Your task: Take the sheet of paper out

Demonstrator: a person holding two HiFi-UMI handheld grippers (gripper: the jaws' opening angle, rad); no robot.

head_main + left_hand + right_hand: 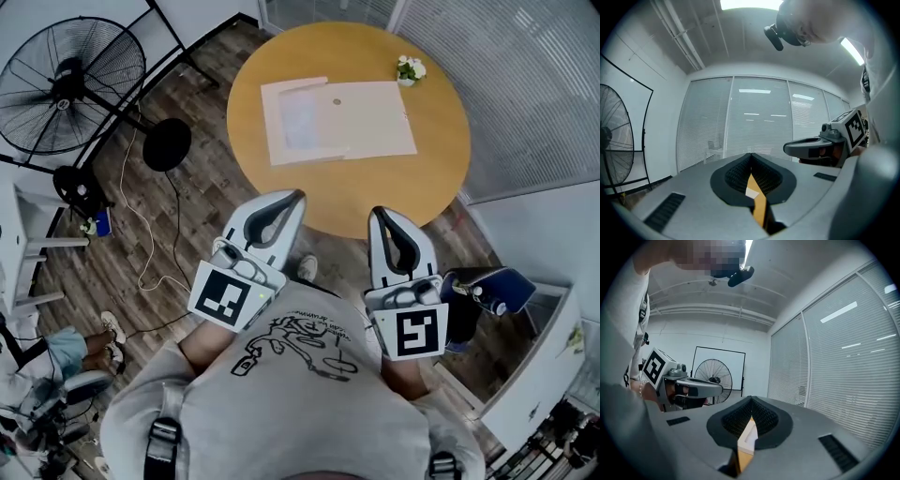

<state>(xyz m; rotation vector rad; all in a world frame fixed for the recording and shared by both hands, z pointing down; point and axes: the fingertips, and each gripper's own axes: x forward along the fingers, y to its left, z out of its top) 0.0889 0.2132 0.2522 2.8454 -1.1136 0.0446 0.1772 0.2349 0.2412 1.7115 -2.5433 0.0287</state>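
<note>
A pale envelope [375, 120] with a round button clasp lies flat on the round wooden table [431, 178], with a white sheet of paper [300, 124] over its left part. Both grippers are held close to the body at the table's near edge, well short of the envelope. My left gripper [298, 197] and my right gripper [379, 213] point toward the table, jaws together, nothing in them. In the left gripper view my left gripper [751, 155] shows its pads meeting at the tip, with table showing through the slit below. My right gripper [751, 398] looks the same.
A small pot of white flowers [409, 69] stands at the table's far right. A standing fan [70, 89] and its black round base [167, 144] are on the wood floor to the left, with cables. A blue object [487, 289] and a white cabinet [539, 366] are at right.
</note>
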